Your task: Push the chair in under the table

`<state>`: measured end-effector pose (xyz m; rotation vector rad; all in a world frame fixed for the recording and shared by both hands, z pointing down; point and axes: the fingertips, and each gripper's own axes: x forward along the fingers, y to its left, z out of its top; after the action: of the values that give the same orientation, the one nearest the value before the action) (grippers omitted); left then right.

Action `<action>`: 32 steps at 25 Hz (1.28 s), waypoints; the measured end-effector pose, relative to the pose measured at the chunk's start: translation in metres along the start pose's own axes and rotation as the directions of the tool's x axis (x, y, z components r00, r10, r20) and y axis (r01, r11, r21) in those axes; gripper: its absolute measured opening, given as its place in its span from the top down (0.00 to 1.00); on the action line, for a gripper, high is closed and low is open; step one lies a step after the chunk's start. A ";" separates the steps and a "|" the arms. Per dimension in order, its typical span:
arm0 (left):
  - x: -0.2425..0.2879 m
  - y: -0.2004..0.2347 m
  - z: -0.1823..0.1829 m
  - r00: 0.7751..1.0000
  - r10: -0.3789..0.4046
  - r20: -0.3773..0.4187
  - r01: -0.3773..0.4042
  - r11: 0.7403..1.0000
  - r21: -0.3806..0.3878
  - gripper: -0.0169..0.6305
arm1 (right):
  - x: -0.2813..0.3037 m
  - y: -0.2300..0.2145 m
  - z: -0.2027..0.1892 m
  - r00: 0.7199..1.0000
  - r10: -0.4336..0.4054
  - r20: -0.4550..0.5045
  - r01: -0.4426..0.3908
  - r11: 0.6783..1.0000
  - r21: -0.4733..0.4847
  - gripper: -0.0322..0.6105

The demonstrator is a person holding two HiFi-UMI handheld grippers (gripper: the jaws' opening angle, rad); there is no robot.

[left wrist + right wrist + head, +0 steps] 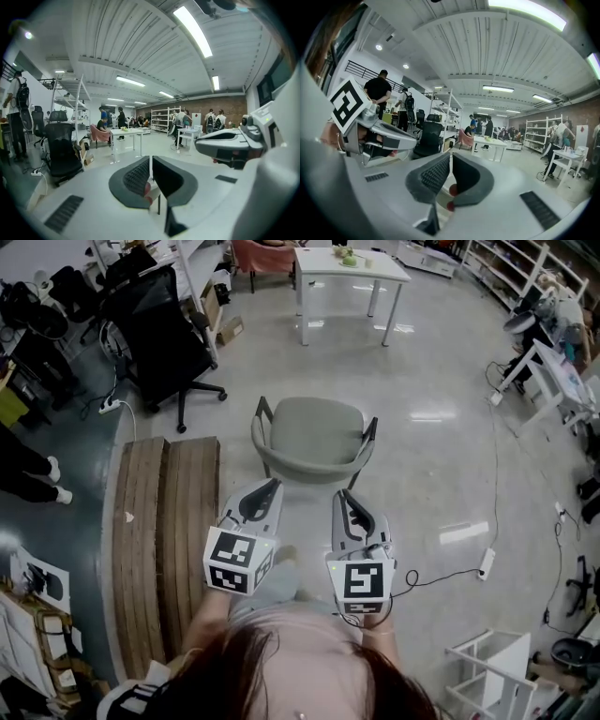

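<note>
**While both claws are shut, the chair waits just ahead**

As I look down through the head view, the chair [311,435] sits mid-frame. Its curved back faces me and its open front faces the table [352,262], which stands well apart at the top edge, a little to the right. The left claw [270,487] and right claw [345,496] are just below the backrest, one near each end and about equally close. I can't tell whether either touches it. I judge the push should run straight up the frame, drifting slightly right. The chair's legs are mostly hidden under the seat.

In the left gripper view, the left claw [150,161] has its jaws pressed together on nothing. The table [125,132] shows small at left of centre, and the chair is hidden below the claw's body.

In the right gripper view, the right claw [450,160] is likewise closed and empty, with the table [490,141] right of centre and no chair showing.
</note>
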<state>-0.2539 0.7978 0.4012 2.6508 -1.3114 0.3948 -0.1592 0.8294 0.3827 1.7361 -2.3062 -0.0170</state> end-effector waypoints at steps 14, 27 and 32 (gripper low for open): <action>0.070 0.057 -0.017 0.993 -0.080 -0.089 0.083 0.996 0.031 0.96 | 0.096 -0.001 -0.018 0.997 0.014 -0.075 -0.016 0.999 -0.035 0.91; 0.104 0.084 -0.075 0.950 -0.190 -0.247 0.227 0.965 0.133 0.83 | 0.144 0.024 -0.068 0.969 0.034 -0.244 -0.070 0.988 -0.137 0.80; 0.121 0.082 -0.097 0.921 -0.208 -0.331 0.283 0.939 0.197 0.79 | 0.157 0.027 -0.091 0.952 0.060 -0.300 -0.119 0.976 -0.182 0.75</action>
<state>-0.2647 0.6814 0.5325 2.7523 -0.8692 0.9357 -0.2060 0.7019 0.5056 1.4286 -2.0864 0.0254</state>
